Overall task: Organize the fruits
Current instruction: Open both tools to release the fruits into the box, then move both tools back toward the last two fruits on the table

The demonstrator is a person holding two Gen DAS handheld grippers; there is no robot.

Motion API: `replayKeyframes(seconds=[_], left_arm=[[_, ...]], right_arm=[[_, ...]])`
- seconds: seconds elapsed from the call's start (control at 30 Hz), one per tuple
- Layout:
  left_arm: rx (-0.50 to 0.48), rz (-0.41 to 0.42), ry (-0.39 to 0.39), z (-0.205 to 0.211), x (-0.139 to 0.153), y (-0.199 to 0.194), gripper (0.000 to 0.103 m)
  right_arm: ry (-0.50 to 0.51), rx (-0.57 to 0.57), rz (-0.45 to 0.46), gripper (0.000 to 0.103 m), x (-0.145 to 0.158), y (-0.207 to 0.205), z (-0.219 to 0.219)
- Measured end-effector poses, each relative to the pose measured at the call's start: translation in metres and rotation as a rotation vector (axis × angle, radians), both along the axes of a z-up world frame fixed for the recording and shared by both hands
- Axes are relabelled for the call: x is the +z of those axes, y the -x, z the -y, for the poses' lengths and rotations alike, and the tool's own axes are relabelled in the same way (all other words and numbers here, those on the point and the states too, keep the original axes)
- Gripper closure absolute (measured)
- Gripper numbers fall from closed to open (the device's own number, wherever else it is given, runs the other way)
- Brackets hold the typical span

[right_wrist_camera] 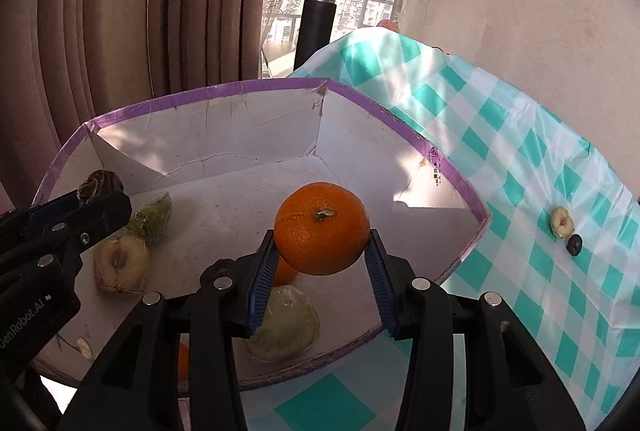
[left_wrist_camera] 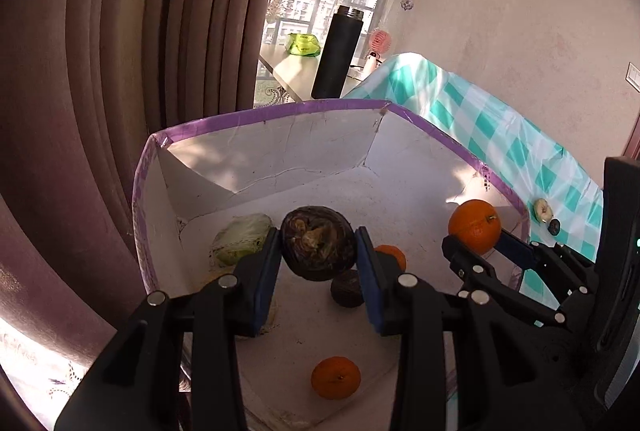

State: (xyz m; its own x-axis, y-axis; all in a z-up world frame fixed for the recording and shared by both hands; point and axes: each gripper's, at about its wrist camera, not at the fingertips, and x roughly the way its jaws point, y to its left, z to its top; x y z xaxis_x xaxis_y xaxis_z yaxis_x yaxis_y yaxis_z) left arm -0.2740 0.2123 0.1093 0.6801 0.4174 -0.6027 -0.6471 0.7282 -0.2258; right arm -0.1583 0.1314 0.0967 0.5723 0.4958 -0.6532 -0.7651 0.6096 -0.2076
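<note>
Your left gripper [left_wrist_camera: 316, 247] grips the dark fruit [left_wrist_camera: 317, 243], your right gripper [right_wrist_camera: 322, 251] the orange [right_wrist_camera: 322, 228]; lower both inside the box [right_wrist_camera: 280, 85] before easing jaws apart.

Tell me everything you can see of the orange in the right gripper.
The orange is round, bright orange, with glossy dimpled skin and a small green-brown stem nub facing the right wrist camera. It looks whole and unpeeled. The right gripper clamps it at both sides with its blue ribbed pads, holding it in the air above the white box with the purple-taped rim. Nothing else touches it.
</note>
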Motion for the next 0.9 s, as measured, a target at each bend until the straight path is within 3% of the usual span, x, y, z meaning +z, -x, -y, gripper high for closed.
replayKeyframes(seconds=[0.23,0.37,0.47,0.5,0.53,0.6,0.7,0.9], left_arm=[[0.012,-0.093,0.023,-0.012,-0.003,-0.004,0.065],[-0.027,-0.174,0.01,-0.007,-0.007,-0.007,0.065],[-0.029,-0.188,-0.004,-0.005,-0.009,-0.008,0.064],[-0.031,-0.189,-0.006,-0.004,-0.009,-0.009,0.059],[-0.04,-0.185,-0.008,-0.003,-0.009,-0.01,0.043],[-0.075,-0.163,0.002,0.0,-0.008,-0.011,0.027],[-0.068,-0.153,-0.012,0.003,-0.005,-0.01,0.02],[-0.066,-0.137,-0.013,0.002,-0.004,-0.01,0.018]], right_arm=[[0.18,0.01,-0.016,0.059,-0.017,-0.005,-0.027],[0.233,-0.003,-0.015,0.059,-0.02,-0.007,-0.03],[0.237,-0.01,-0.016,0.056,-0.02,-0.008,-0.029],[0.236,-0.008,-0.021,0.051,-0.021,-0.007,-0.029],[0.232,-0.002,-0.027,0.045,-0.022,-0.007,-0.029],[0.224,0.005,-0.036,0.037,-0.023,-0.006,-0.029],[0.21,0.009,-0.04,0.034,-0.022,-0.006,-0.028],[0.165,0.021,-0.04,0.029,-0.021,-0.003,-0.026]])
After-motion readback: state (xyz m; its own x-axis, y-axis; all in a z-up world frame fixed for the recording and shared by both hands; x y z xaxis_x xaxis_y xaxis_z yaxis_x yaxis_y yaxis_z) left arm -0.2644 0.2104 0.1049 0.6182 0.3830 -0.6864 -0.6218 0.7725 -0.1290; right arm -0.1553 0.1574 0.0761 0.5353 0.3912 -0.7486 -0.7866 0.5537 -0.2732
